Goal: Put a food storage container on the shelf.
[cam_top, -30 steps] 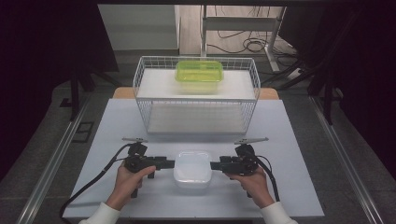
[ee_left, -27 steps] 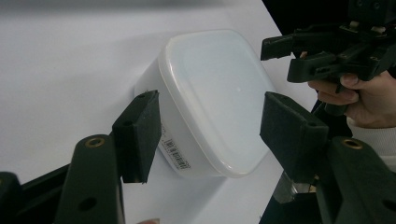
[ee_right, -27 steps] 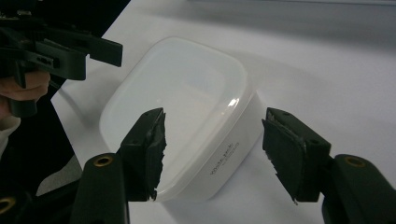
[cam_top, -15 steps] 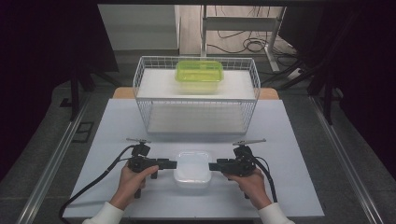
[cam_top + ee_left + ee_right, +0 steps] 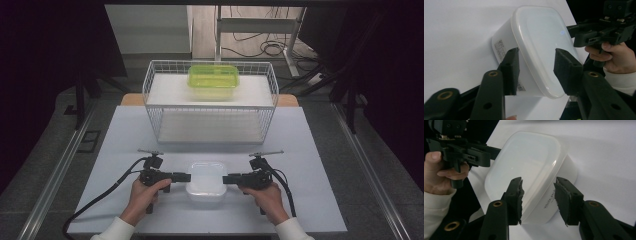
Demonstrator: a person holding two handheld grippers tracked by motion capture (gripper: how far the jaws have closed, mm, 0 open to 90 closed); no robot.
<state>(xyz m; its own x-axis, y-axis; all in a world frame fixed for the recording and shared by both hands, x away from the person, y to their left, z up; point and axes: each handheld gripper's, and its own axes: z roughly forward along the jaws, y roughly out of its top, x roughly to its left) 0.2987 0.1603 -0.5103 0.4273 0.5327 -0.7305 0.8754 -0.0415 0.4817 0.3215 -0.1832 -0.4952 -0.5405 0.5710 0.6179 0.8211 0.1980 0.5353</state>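
A white lidded plastic box [image 5: 206,181] sits on the table's near middle. My left gripper [image 5: 186,177] points at its left end and my right gripper [image 5: 226,179] at its right end. In the left gripper view the jaws [image 5: 536,72] straddle the box [image 5: 534,45]: one pad [image 5: 510,70] lies beside the wall under the rim, the other over the lid. The right gripper [image 5: 537,200] straddles the other end of the box [image 5: 529,162] the same way, with a gap visible at the wall. Both pairs of jaws have just been closing.
A white wire rack [image 5: 150,85] stands at the table's far side, with a green lidded container [image 5: 213,80] on its top shelf. The pale table [image 5: 320,165] has bare surface left and right of the hands. Cables trail from both grippers toward the near edge.
Both grippers stay at the box's ends and their jaws look a little narrower. The box and the hands have not shifted.
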